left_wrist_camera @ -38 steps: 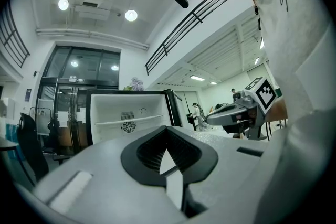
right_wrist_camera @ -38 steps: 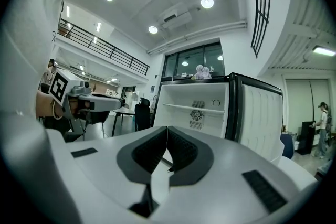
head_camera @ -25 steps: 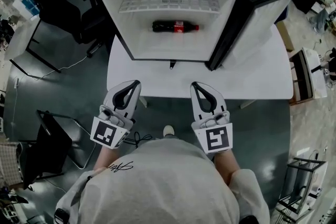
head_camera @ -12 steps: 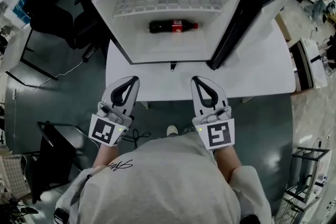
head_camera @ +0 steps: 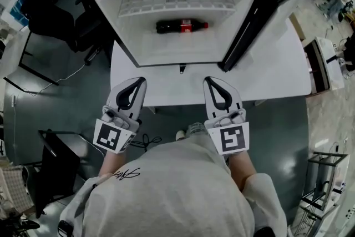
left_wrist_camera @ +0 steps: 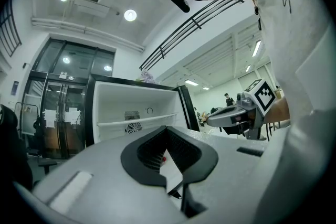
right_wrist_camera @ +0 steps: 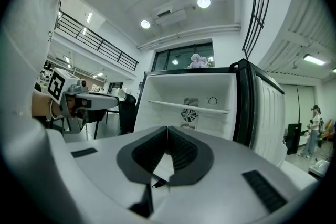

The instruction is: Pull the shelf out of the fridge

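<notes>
- Two grey-and-black two-jaw grippers, left (head_camera: 142,81) and right (head_camera: 207,80), sit in your hands with jaws pressed together on nothing, tips aimed at the fridge.
- The black mini fridge with a white interior (head_camera: 130,33) stands open on the white table (head_camera: 277,83), its door (head_camera: 274,19) swung out to your right.
- The white shelf (right_wrist_camera: 189,106) spans the upper cavity, untouched; a dark cola bottle with a red label (head_camera: 182,25) lies on the floor beneath.
- Bare tabletop separates both tips from the fridge's front edge.
</notes>
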Demonstrator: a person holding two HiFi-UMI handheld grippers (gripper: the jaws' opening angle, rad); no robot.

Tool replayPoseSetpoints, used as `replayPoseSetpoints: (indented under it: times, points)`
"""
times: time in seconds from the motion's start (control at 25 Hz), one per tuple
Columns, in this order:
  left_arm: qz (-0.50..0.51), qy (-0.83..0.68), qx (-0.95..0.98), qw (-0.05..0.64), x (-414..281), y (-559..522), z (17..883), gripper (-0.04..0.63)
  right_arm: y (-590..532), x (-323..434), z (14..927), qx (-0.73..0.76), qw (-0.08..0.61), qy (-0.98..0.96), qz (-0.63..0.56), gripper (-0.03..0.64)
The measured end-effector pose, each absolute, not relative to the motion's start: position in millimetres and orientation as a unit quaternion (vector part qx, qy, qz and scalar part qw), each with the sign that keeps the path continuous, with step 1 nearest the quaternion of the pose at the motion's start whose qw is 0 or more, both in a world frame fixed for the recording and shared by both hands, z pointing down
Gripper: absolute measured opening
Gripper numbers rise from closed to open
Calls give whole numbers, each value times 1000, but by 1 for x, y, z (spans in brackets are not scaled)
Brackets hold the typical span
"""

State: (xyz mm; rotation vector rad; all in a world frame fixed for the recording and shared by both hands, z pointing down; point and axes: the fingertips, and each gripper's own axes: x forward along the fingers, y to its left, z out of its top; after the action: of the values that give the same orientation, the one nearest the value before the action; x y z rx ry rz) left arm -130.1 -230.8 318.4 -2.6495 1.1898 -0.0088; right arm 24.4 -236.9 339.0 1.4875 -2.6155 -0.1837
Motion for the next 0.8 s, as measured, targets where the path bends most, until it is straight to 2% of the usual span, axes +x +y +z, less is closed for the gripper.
replayPoseSetpoints:
  times: [0.24, 0.44, 0.52, 0.6, 0.8]
  points:
    - [13, 400, -907, 135, -128, -234, 312, 5, -241, 32, 328, 509, 48, -856, -77, 14]
    - [-10, 408, -897, 172, -122, -246, 300, 6, -255, 36, 313, 518, 65, -843, -129, 18]
    - [-17, 414, -891, 184, -122, -254, 294, 50, -262, 35, 310, 511, 76, -845, -136, 62]
    - [-24, 418, -887, 196, -122, -261, 289, 89, -269, 33, 309, 503, 85, -848, -141, 76]
    - [-69, 409, -880, 231, -118, -279, 289, 115, -288, 25, 308, 481, 132, -848, -179, 117]
